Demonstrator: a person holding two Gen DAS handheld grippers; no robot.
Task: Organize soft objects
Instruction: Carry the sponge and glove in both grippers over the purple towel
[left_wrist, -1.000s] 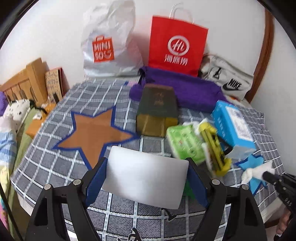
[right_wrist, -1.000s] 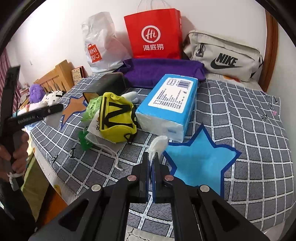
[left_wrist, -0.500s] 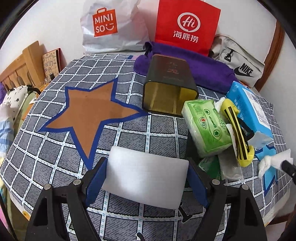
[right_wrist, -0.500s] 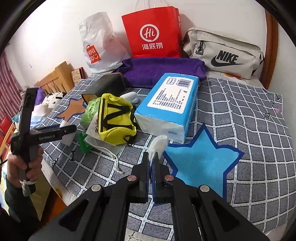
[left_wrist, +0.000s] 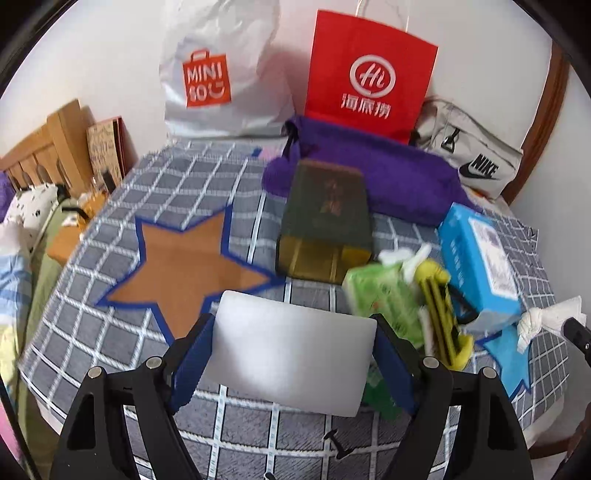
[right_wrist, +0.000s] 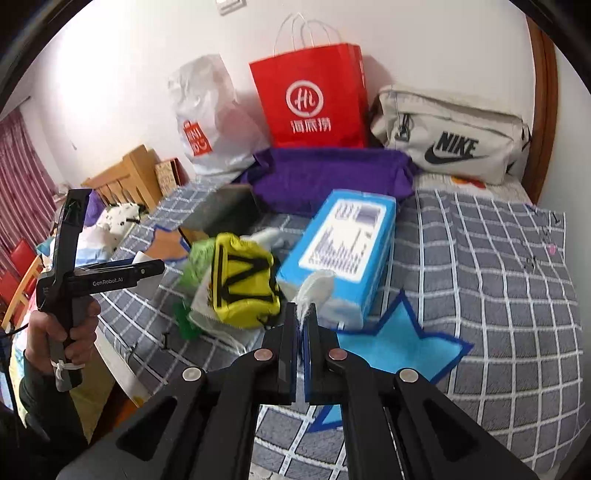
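Foam block (left_wrist: 291, 349), flat white rectangle, left gripper (left_wrist: 291, 354) clamping

My white pad (left_wrist: 291, 350) hides the cloth behind it; the green packet (left_wrist: 380, 295), lower right, is blurred.

Plenty of open bedspread (left_wrist: 110, 332) from 9 to 11 o'clock around the orange star (left_wrist: 192, 266). The 12 to 3 o'clock side is jammed: dark tin box (left_wrist: 325, 218), green wipes pack (left_wrist: 384, 299), yellow pouch (left_wrist: 443, 317), blue tissue box (left_wrist: 480, 254) packed together. In the right wrist view, the blue star (right_wrist: 399, 343) at 3 o'clock is open too.
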